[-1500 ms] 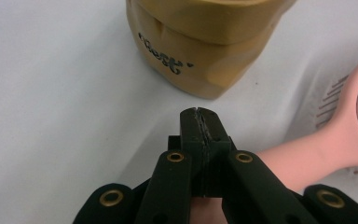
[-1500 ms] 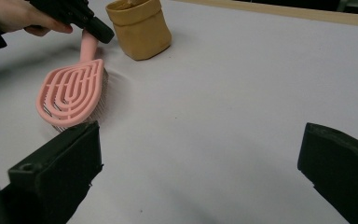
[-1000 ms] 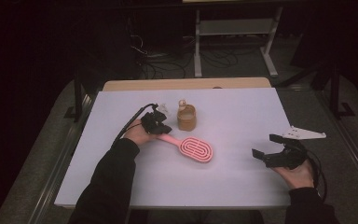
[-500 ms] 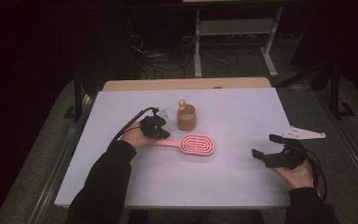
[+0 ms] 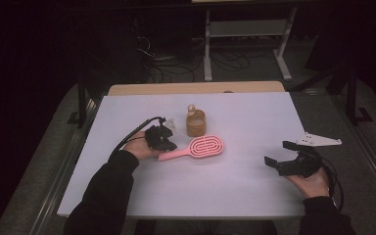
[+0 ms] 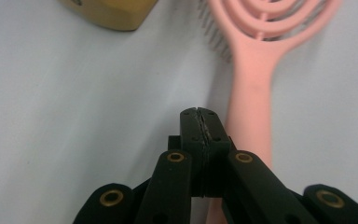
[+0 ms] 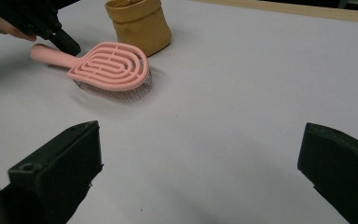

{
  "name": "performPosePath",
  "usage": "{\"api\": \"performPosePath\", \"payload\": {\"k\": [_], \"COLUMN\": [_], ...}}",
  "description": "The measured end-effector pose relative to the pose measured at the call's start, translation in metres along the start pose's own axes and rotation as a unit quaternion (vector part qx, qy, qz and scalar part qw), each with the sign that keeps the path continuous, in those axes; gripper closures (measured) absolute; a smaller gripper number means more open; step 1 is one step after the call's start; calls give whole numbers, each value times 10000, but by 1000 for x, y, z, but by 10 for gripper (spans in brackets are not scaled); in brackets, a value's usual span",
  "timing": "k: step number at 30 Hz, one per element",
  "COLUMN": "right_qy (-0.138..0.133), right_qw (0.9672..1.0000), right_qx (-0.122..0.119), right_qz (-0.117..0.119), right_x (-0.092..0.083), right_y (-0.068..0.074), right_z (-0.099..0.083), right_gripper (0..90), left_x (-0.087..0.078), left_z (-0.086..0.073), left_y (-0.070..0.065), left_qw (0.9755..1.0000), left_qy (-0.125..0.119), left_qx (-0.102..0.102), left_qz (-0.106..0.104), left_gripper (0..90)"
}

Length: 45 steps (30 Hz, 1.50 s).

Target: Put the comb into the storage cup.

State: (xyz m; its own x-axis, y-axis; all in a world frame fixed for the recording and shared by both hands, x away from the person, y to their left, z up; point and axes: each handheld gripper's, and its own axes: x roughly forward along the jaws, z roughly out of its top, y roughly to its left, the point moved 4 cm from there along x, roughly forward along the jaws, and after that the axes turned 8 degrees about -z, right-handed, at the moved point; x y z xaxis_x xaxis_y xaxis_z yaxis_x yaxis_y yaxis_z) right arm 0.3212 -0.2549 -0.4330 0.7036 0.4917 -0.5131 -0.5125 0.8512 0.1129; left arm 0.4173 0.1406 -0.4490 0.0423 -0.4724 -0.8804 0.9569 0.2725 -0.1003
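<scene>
Now the pink hairbrush (image 5: 196, 149) lies rotated, its head beside the tan pouch (image 5: 195, 123); the left gripper (image 6: 200, 119), jaws closed empty, pushes its handle. The right gripper (image 5: 286, 154) waits wide open.

Black sleeves (image 5: 105, 196); black grippers, brass-ringed screw holes (image 6: 112, 197).

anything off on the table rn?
Nothing spilled or damaged. The pink plastic hairbrush lies bristles-down beside the upright tan pouch. Left gripper is shut beside the handle, not on it.
</scene>
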Motion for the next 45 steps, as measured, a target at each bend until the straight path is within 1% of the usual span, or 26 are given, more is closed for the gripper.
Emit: {"api": "performPosePath", "payload": {"k": [1,3,7,14,15,19,21,22,25,29,30,34,36,39,42,45], "right_qy": [-2,-2,-4,0,2,12,16,19,17,19,17,10,7,4,0,4], "right_qw": [10000,10000,10000,10000,10000,10000,10000,10000,10000,10000,10000,10000,10000,10000,10000,10000], "right_qx": [-6,-1,-9,-10,-8,5,2,-3,-2,-5,1,-8,-13,-10,-7,-12], "right_qz": [-4,-3,-2,-7,-7,-7,-7,-6,-6,-7,-7,-6,-9,-6,8,5], "right_x": [0,0,0,1,1,1,1,1,1,1,1,1,1,1,0,0], "right_y": [0,0,1,0,0,1,1,1,1,1,1,1,1,1,1,1], "right_z": [0,0,0,0,0,0,0,0,0,0,0,0,0,0,0,0], "right_gripper": [0,0,0,0,0,0,0,0,0,0,0,0,0,0,0,0], "left_x": [-1,-2,-6,-18,-21,-26,-29,-31,-34,-38,-38,-40,-41,-39,-38,-35], "left_z": [0,0,-4,-9,-9,-8,-7,-6,-3,3,5,12,15,18,21,23], "left_y": [-4,-7,-9,-12,-13,-16,-18,-18,-17,-17,-17,-17,-18,-18,-18,-19], "left_qw": [10000,9999,9998,9996,9994,9992,9991,9990,9992,9994,9995,9996,9996,9996,9995,9992], "left_qy": [25,51,131,239,279,316,295,256,177,112,106,26,15,52,40,44], "left_qx": [84,113,131,138,183,249,301,335,338,323,284,247,281,272,247,192], "left_qz": [6,0,20,68,76,62,87,133,126,13,-6,-118,-89,-78,-181,-339], "left_gripper": [900,900,900,900,900,900,900,897,894,831,820,740,675,602,536,465]}}
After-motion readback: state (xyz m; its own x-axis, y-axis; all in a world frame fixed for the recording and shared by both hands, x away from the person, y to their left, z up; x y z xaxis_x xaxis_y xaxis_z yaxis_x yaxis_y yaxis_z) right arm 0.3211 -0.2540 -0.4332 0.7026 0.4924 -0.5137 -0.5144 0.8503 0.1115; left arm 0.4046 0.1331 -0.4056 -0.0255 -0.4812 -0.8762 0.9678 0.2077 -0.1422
